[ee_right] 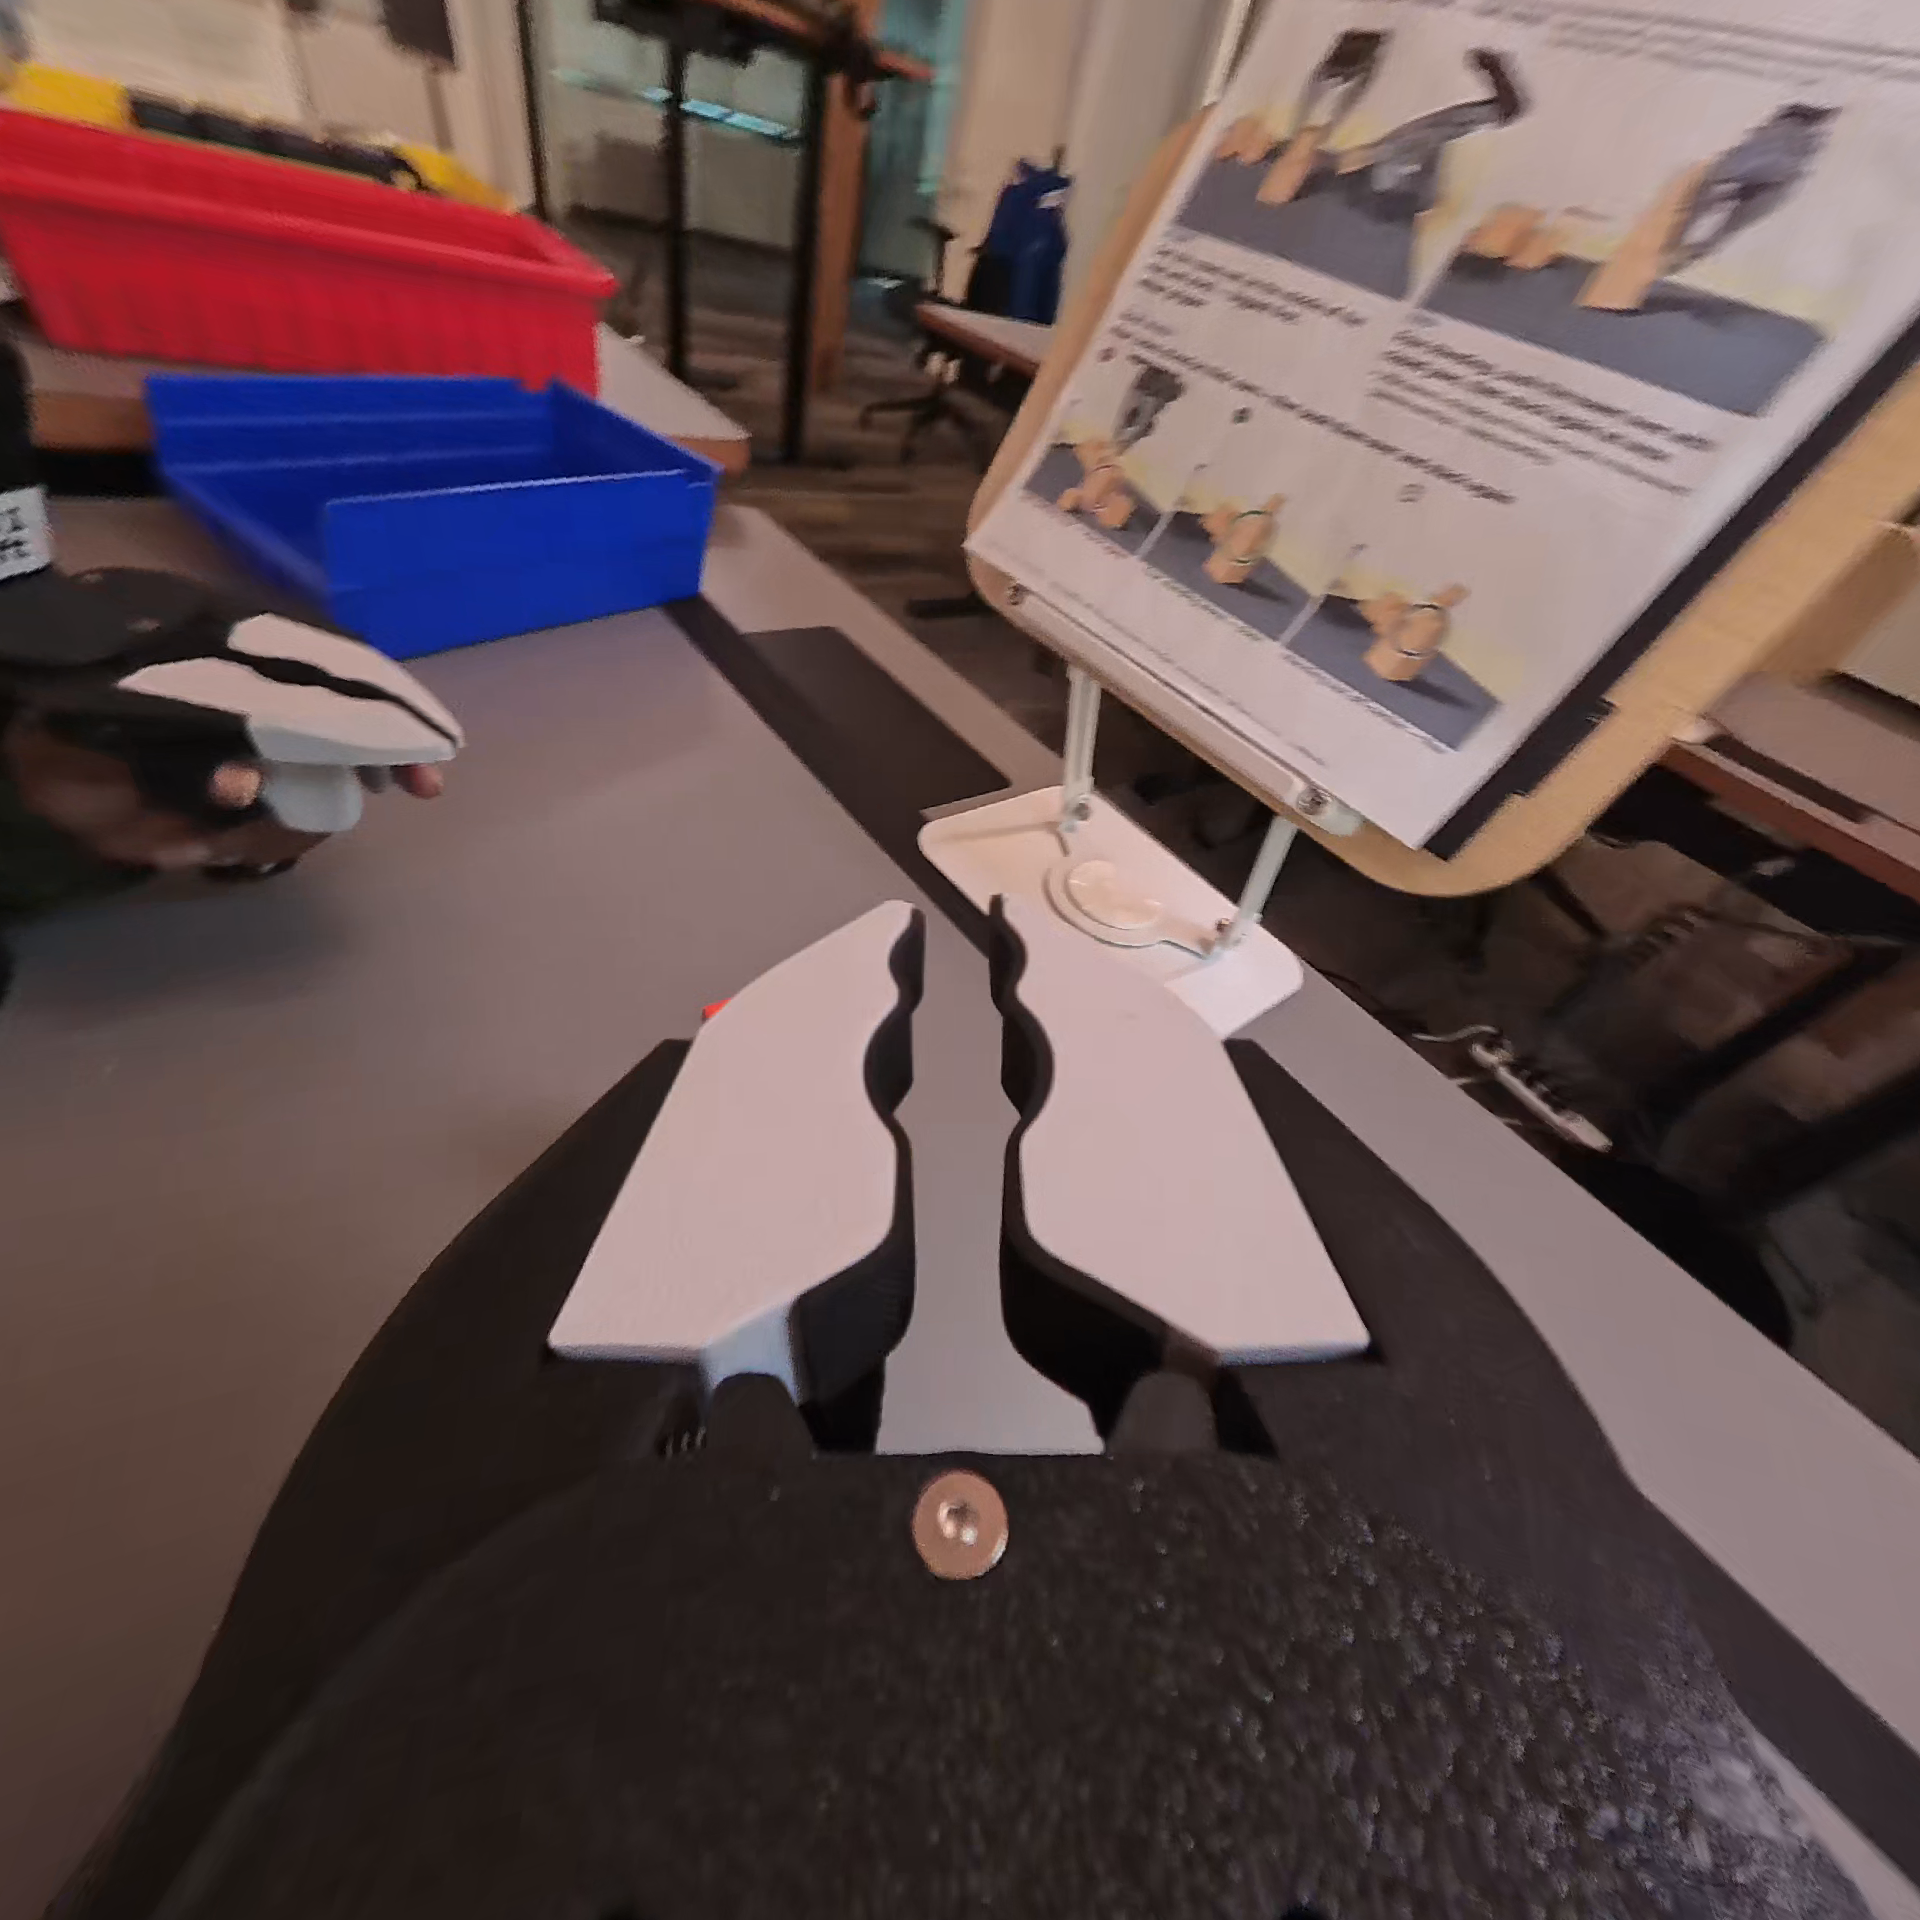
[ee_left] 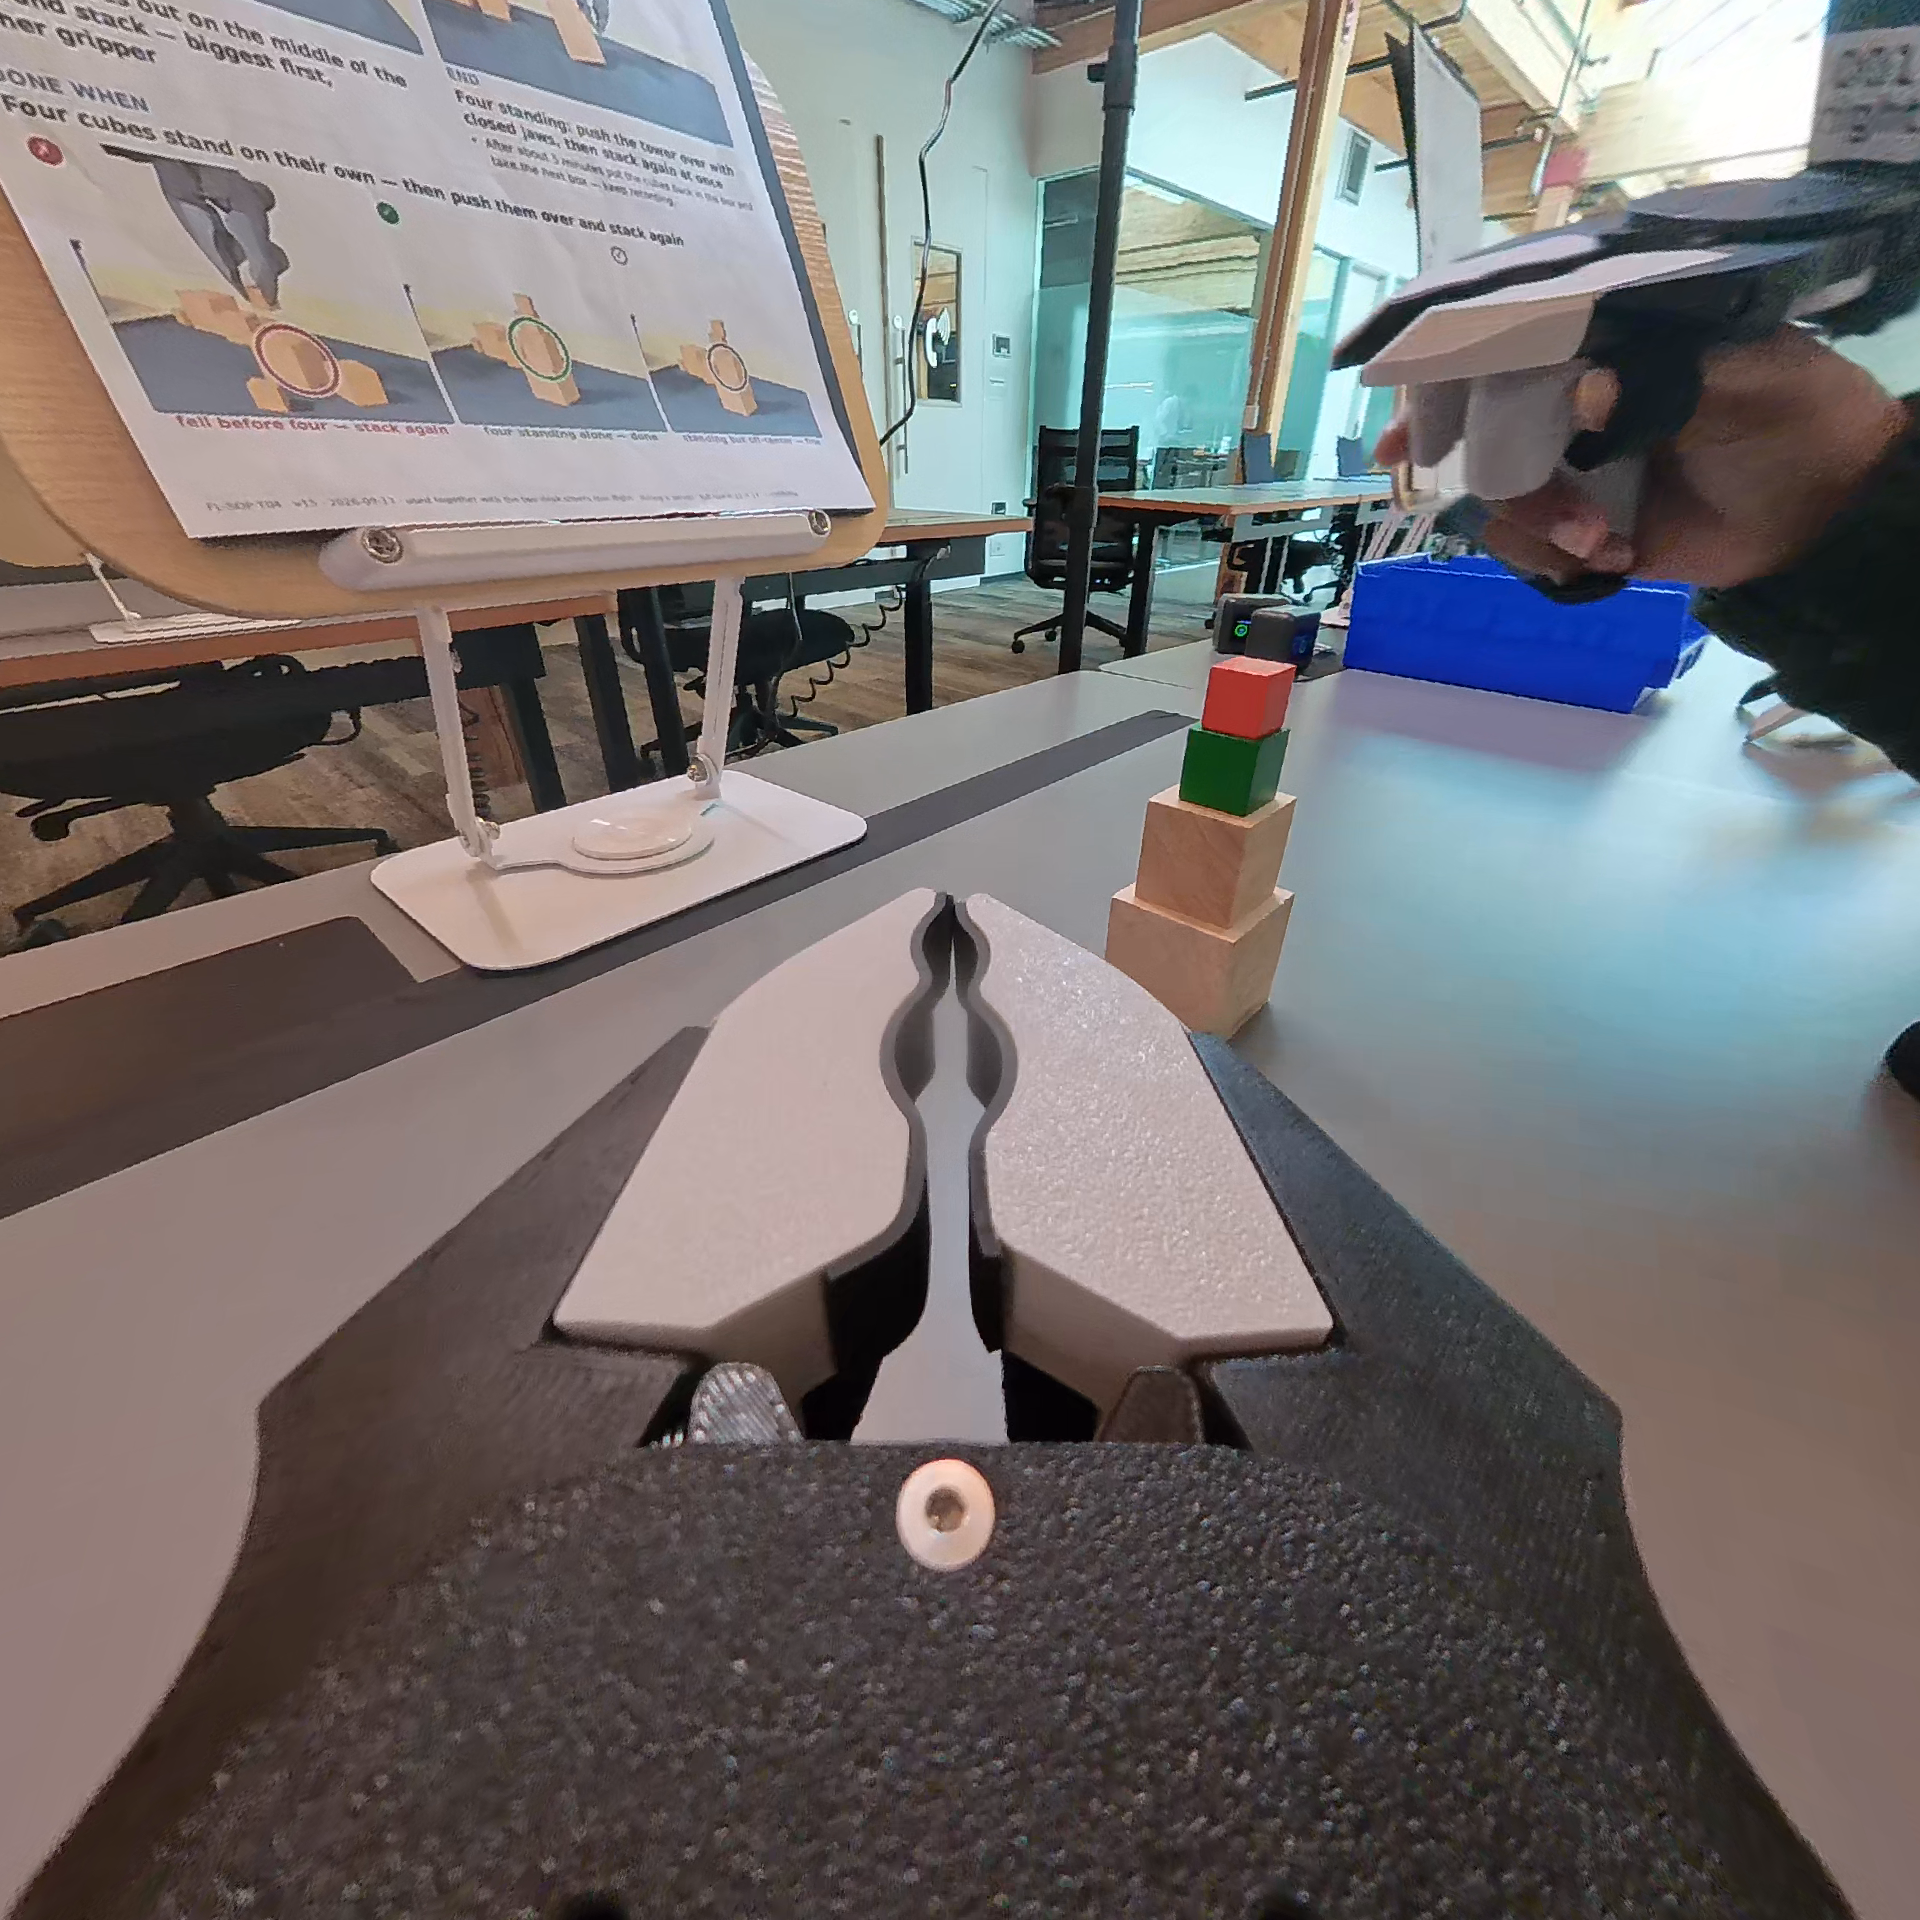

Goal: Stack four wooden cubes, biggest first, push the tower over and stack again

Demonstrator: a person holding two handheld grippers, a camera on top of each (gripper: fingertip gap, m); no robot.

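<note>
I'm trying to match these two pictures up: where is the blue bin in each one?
Left wrist view: the blue bin sits at the far right of the grey table, behind the block tower.
Right wrist view: the blue bin is upper left, before a red bin.
Shared landmark: the white document stand.

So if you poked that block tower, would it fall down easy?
Probably yes. The tower is four loose cubes, tall and narrow, so a push near the red cube would likely topple it. The wide wooden bottom cube looks steadier, and a low push might slide it on the smooth grey table.
</note>
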